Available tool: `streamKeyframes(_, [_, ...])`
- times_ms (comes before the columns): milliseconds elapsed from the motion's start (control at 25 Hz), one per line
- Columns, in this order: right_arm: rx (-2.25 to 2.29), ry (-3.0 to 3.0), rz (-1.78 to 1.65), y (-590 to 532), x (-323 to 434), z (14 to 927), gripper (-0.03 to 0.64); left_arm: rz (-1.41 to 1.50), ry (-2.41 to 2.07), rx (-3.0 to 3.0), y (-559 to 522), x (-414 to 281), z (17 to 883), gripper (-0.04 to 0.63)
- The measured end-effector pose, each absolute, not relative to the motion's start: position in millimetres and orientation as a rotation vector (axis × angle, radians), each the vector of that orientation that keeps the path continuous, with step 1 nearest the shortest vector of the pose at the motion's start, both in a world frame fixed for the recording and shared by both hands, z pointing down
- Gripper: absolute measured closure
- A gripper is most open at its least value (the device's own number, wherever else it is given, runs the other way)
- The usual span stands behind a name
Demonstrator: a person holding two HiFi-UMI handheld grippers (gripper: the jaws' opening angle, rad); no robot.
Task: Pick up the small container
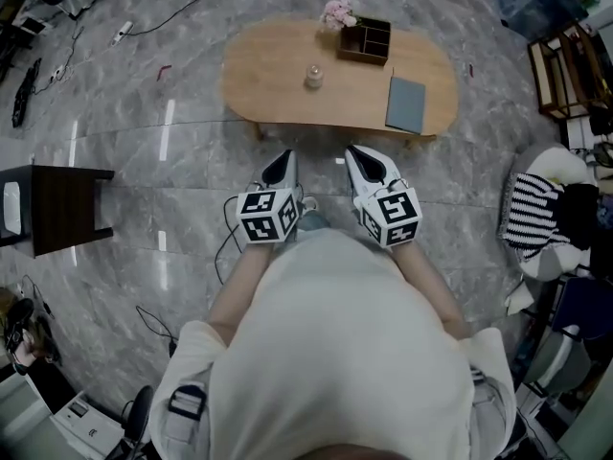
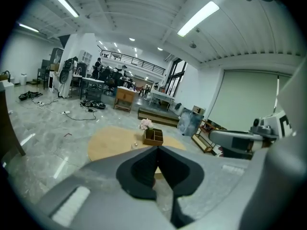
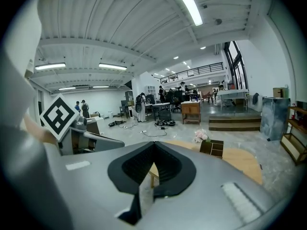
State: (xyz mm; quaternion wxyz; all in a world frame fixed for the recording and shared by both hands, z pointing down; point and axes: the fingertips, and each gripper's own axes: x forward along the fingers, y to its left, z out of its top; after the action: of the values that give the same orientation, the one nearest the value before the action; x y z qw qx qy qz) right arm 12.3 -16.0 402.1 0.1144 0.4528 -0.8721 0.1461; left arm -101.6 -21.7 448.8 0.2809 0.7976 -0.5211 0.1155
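The small container, a little clear glass jar [image 1: 313, 76], stands near the middle of an oval wooden table [image 1: 278, 94] ahead of me. It shows faintly in the left gripper view [image 2: 135, 144], just left of the jaw tips. My left gripper [image 1: 280, 166] and right gripper [image 1: 362, 156] are held side by side close to my body, well short of the table, tips pointing at it. Both are shut with nothing between the jaws, as the left gripper view [image 2: 158, 148] and the right gripper view [image 3: 154, 143] also show. The jar is hidden in the right gripper view.
On the table are a dark wooden divided box [image 1: 365, 41], pink flowers [image 1: 337, 13] and a grey notebook [image 1: 406, 103]. A dark side table [image 1: 57, 204] stands at left. Striped cloth on a chair [image 1: 532, 209] and a shelf [image 1: 560, 70] are at right. Cables [image 1: 153, 27] lie on the marble floor.
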Motion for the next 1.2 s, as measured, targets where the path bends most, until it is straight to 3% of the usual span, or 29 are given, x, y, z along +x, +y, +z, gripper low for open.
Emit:
streamKeyframes(680, [1.429, -2.484, 0.47, -130.7, -15.1, 420.3, 0.618, 0.368, -1.293, 2.172, -137.2, -130.5, 472.1, 0.594])
streamKeyframes(1200, [1.406, -2.415, 0.607, -162.2, 17.4, 462.2, 0.618, 0.434, -1.27, 2.112, -188.5, -104.2, 530.6, 0.594])
